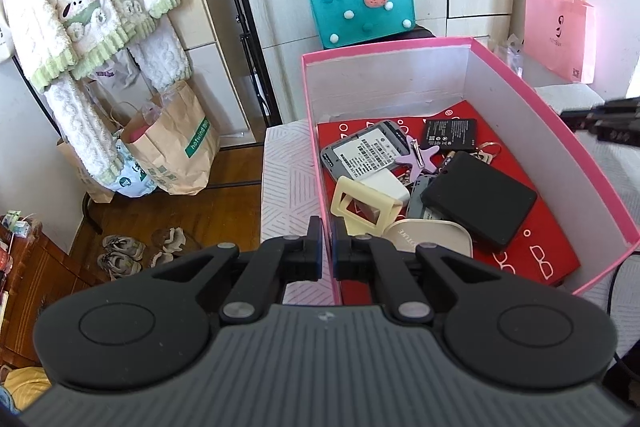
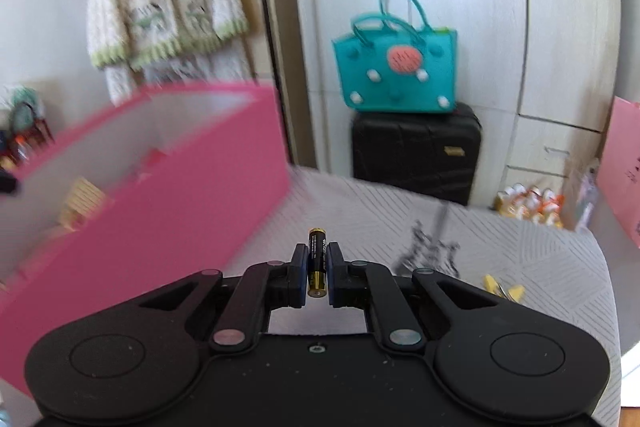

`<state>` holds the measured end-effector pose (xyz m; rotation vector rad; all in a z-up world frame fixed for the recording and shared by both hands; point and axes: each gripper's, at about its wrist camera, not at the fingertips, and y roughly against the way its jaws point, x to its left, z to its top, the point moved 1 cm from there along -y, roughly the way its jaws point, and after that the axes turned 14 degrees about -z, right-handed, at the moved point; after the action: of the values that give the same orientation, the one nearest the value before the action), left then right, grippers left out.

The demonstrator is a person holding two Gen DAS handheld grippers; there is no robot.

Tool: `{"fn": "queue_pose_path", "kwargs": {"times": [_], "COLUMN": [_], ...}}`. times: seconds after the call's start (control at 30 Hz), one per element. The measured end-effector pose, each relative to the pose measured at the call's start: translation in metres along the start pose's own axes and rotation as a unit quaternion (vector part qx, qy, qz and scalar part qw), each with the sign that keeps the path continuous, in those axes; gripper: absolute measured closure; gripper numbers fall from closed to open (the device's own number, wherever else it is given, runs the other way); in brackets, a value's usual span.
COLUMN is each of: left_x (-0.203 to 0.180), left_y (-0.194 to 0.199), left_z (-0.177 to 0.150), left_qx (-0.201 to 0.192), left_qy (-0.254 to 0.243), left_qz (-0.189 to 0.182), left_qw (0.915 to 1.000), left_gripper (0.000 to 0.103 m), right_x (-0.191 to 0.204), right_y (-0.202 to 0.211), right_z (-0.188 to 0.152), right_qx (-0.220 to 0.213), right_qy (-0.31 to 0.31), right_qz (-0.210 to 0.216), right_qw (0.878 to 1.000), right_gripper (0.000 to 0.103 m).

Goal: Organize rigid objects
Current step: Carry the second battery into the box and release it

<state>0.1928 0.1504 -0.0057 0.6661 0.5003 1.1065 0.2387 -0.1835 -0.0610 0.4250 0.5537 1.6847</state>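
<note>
Right wrist view shows the right tongs [image 2: 317, 267] clamped on an AA battery [image 2: 317, 263] lifted off the patterned bed [image 2: 520, 259], likely bound for the pink box [image 1: 500, 99], whose near wall the closed left tongs [image 1: 328, 247] pinch steady.

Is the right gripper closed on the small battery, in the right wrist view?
Yes: the right gripper pinches the black-and-gold battery between its two pads, above the patterned tabletop.

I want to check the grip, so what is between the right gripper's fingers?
A black and gold battery, pinched upright between the right gripper's pads. The right wrist view shows it.
</note>
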Motion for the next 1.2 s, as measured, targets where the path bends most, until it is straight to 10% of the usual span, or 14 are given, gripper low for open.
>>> {"fn": "queue_pose_path", "kwargs": {"times": [0.23,0.53,1.0,1.2], "left_x": [0.003,0.001,0.002,0.003], "left_y": [0.001,0.000,0.000,0.000], "left_z": [0.002,0.000,0.000,0.000], "left_qx": [0.000,-0.007,-0.012,-0.012], "left_qy": [0.004,0.000,0.006,0.009], "left_qz": [-0.010,-0.006,-0.011,-0.011], "left_qw": [0.9999,1.0000,0.9998,0.9998], "left_gripper": [0.099,0.099,0.099,0.099], "right_x": [0.036,0.121,0.177,0.170], "right_y": [0.040,0.001,-0.097,-0.083], "right_z": [0.043,0.086,0.109,0.113], "right_qx": [0.036,0.095,0.172,0.130], "right_qy": [-0.079,0.008,0.098,0.115], "right_qz": [0.204,0.256,0.191,0.153], "right_qw": [0.975,0.962,0.962,0.973], "right_gripper": [0.092,0.092,0.091,0.082]}}
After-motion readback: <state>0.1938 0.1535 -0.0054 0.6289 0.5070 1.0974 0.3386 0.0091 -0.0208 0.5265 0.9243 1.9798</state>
